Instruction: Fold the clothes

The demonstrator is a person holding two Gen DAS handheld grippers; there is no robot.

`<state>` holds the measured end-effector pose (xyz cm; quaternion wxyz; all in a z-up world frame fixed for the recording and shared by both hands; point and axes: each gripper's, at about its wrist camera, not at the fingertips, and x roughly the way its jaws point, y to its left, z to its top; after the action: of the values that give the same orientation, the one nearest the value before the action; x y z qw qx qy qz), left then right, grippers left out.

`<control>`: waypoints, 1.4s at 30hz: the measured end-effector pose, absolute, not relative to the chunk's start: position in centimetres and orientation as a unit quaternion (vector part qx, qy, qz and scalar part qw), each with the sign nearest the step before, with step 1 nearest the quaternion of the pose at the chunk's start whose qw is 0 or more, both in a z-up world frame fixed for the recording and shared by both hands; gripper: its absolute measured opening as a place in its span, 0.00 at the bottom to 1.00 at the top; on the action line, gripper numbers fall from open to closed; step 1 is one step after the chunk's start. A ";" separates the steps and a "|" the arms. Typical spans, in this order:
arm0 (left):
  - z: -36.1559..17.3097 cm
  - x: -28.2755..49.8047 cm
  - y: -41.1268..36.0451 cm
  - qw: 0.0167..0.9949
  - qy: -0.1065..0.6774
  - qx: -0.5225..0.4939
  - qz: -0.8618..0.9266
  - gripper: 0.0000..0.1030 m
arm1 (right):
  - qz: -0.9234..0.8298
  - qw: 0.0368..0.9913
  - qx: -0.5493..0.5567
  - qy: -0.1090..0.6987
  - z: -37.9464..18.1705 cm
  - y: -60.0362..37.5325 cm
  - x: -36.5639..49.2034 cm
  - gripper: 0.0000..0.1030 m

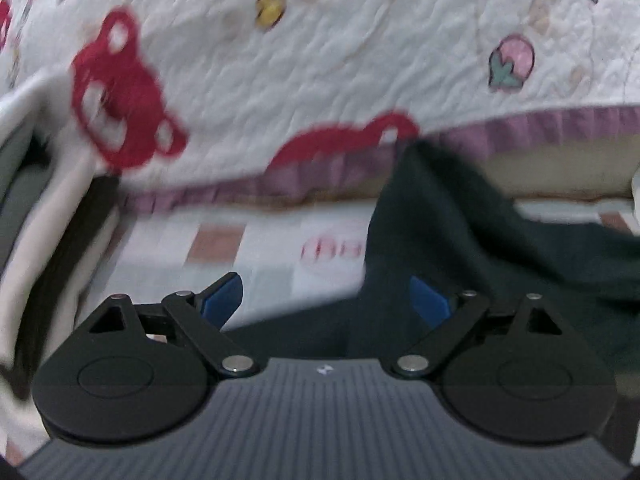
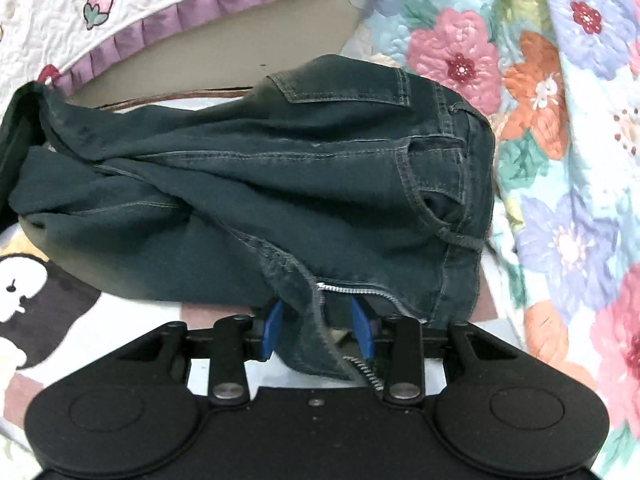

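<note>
While bunched on the bed, dark jeans [image 2: 248,184] in right tongs [image 2: 318,326]; left tongs [image 1: 326,300] wide.

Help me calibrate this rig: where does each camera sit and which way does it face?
Left wrist: behind the open left gripper, facing the white cartoon-print quilt; blue fingertips show.
Right wrist: behind the right gripper, facing the rumpled dark denim jeans, fly between its jaws.
Shared: jeans, quilt's purple frill.
</note>
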<state>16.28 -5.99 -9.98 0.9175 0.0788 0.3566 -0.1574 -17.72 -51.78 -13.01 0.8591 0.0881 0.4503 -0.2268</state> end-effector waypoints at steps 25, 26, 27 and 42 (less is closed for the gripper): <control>-17.0 8.3 -11.4 0.885 0.312 0.259 -0.228 0.90 | -0.261 0.867 0.071 0.418 -16.0 -48.2 -17.7 0.58; -17.4 7.9 -11.8 0.883 0.304 0.283 -0.220 0.90 | -0.259 0.868 0.062 0.420 -16.0 -48.1 -17.6 0.58; -17.5 7.6 -12.1 0.885 0.288 0.298 -0.212 0.90 | -0.256 0.868 0.052 0.421 -15.9 -48.0 -17.5 0.58; -5.1 20.3 -6.4 0.955 0.224 0.144 -0.128 0.01 | -0.259 0.868 0.058 0.419 -14.9 -49.2 -19.8 0.58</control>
<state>20.32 -6.39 -5.05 0.9555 0.1441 0.2237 -0.1276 -19.78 -49.19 -14.86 0.8682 0.0576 0.4190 -0.2595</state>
